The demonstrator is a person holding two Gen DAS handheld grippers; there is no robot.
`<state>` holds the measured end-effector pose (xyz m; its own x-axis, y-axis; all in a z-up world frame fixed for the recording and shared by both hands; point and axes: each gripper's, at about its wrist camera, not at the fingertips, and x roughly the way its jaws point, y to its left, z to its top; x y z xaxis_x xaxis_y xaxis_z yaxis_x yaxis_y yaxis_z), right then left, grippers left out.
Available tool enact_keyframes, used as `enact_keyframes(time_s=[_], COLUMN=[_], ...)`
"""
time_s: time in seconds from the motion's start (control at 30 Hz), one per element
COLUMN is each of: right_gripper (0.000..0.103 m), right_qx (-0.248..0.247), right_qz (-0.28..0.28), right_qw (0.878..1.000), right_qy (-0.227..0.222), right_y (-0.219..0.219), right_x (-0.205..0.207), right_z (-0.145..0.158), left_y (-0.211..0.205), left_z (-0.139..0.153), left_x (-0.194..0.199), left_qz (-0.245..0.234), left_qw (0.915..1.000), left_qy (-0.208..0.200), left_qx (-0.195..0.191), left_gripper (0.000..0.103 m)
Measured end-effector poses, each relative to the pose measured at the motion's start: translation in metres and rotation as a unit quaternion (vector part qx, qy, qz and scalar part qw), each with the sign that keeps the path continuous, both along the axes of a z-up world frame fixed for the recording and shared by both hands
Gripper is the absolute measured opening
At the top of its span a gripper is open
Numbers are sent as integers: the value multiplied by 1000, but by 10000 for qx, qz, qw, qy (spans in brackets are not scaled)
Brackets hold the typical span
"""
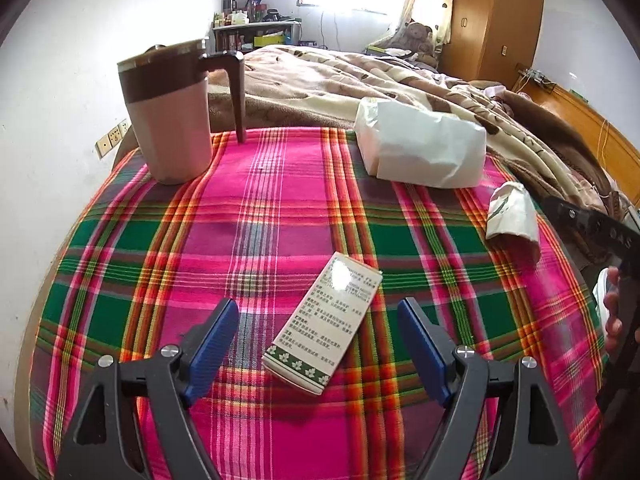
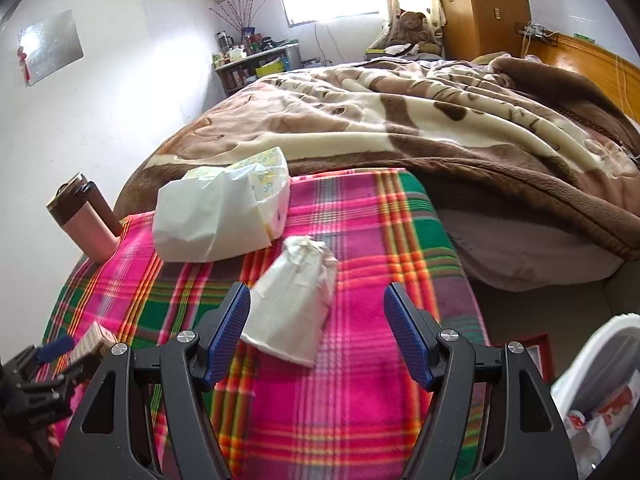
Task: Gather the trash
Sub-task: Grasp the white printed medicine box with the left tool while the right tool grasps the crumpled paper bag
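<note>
A small white and green carton lies flat on the plaid cloth, between the tips of my open left gripper, untouched. A crumpled paper cup lies on its side between the open fingers of my right gripper; it shows at the right in the left wrist view. A white tissue pack lies further back, also in the left wrist view. The carton shows at far left in the right wrist view.
A pink and brown mug stands at the table's back left corner. A bed with a brown blanket lies behind the table. A white bin holding wrappers stands on the floor at the right.
</note>
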<state>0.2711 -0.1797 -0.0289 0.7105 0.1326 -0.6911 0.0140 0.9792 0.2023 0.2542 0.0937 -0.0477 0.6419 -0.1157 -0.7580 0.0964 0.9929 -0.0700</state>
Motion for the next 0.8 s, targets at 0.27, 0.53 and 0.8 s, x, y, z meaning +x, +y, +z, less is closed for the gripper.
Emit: enact_keyframes(time_s=[0.27, 0.53, 0.8], right_gripper=[71, 71, 71], right_qx=[-58, -80, -335], right_qz=[-66, -82, 29], right_qw=[9995, 9983, 9976], right_qy=[309, 580, 611], right_y=[12, 18, 26], right_x=[24, 34, 30], right_z=[-16, -26, -26], left_y=[6, 5, 3], left_z=[-9, -14, -13], left_x=[4, 8, 8], left_qz=[51, 94, 145], left_qw=[10000, 9999, 9998], left_qy=[79, 140, 143], left_qx=[-21, -14, 40], left_gripper=[83, 80, 62])
